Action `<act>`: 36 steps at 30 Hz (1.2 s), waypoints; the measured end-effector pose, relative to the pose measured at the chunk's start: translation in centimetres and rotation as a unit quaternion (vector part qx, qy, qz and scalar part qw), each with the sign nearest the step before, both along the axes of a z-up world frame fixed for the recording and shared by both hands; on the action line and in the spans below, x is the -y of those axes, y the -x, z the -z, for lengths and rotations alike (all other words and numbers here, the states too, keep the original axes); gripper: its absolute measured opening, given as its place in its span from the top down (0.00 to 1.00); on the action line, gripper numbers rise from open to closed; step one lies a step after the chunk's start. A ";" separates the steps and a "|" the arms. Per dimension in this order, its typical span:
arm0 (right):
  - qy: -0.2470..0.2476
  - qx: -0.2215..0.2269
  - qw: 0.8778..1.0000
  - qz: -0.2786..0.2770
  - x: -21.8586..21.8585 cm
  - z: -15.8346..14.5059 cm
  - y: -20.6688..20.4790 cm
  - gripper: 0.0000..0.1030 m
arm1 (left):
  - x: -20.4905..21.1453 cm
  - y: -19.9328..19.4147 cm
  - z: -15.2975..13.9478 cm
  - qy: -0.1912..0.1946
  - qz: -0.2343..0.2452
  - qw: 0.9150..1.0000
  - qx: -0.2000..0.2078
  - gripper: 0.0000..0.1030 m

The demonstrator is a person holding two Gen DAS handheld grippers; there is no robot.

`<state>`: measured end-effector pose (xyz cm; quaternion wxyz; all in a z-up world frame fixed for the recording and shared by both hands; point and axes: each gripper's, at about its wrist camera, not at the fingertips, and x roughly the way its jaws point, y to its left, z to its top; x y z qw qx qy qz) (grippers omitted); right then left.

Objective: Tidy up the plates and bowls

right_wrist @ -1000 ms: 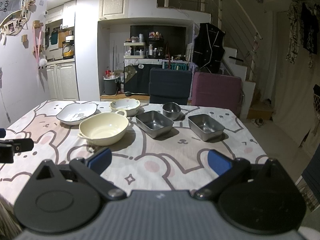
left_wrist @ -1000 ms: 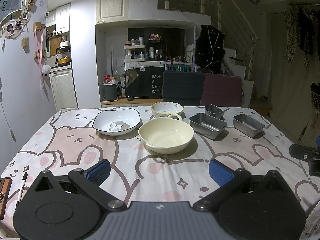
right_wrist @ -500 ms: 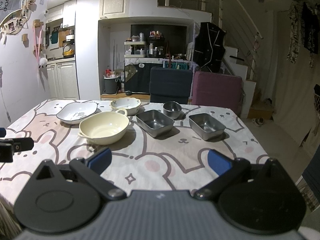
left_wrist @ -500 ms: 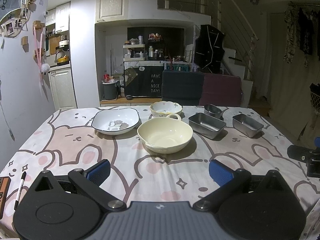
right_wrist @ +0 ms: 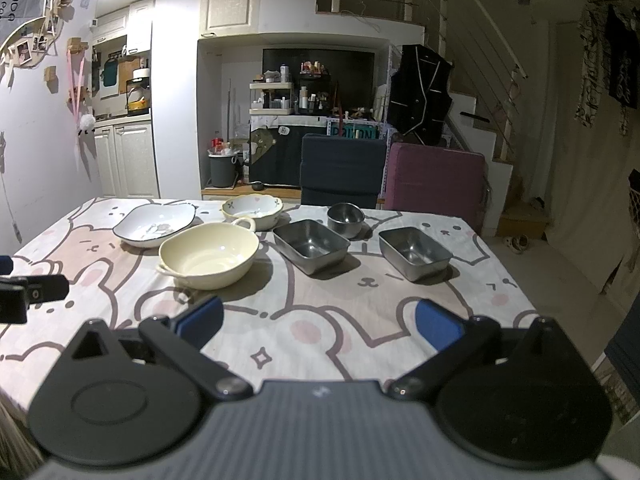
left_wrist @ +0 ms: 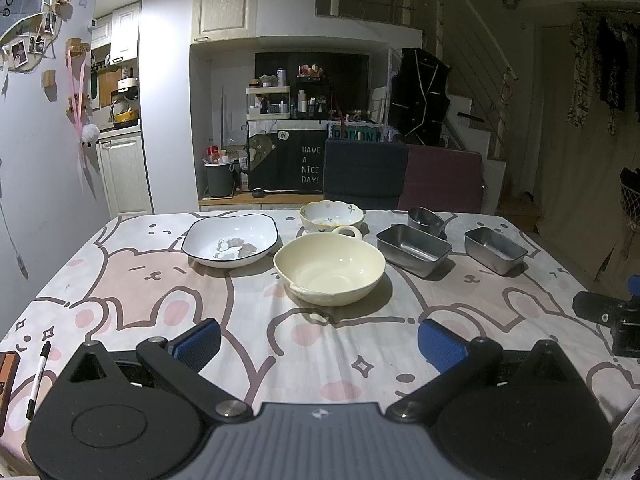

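A large cream bowl stands mid-table. Behind it are a white dark-rimmed plate and a small scalloped bowl. To the right stand two steel rectangular tins, also in the right wrist view, and a small round steel bowl. My left gripper is open and empty over the table's near edge. My right gripper is open and empty, to the right of the left one.
The table wears a bear-print cloth. A marker pen and a brown object lie at the near left corner. Two chairs stand at the far side. A white wall is on the left.
Both grippers have drifted only slightly; the dishes sit a little lower in the left view and higher in the right view. Nothing was taken or let go.
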<state>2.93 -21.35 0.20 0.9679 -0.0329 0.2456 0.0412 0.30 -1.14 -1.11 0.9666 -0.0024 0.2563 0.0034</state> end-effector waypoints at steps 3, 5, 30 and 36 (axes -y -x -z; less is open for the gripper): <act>0.000 0.000 1.000 0.000 0.0 0.0 0.0 0.00 | 0.1 0.0 0.1 0.000 0.000 1.000 0.000 0.00; 0.000 0.000 1.000 0.000 0.0 0.0 0.0 0.00 | 0.0 0.0 0.0 0.000 0.000 1.000 0.000 0.00; 0.000 -0.002 1.000 -0.004 0.0 0.2 -0.3 0.00 | 0.1 -0.5 0.5 0.001 0.000 1.000 -0.001 0.00; 0.003 -0.003 1.000 -0.010 -0.1 0.0 -0.4 0.00 | 0.2 -0.7 -0.5 -0.001 -0.004 1.000 0.001 0.00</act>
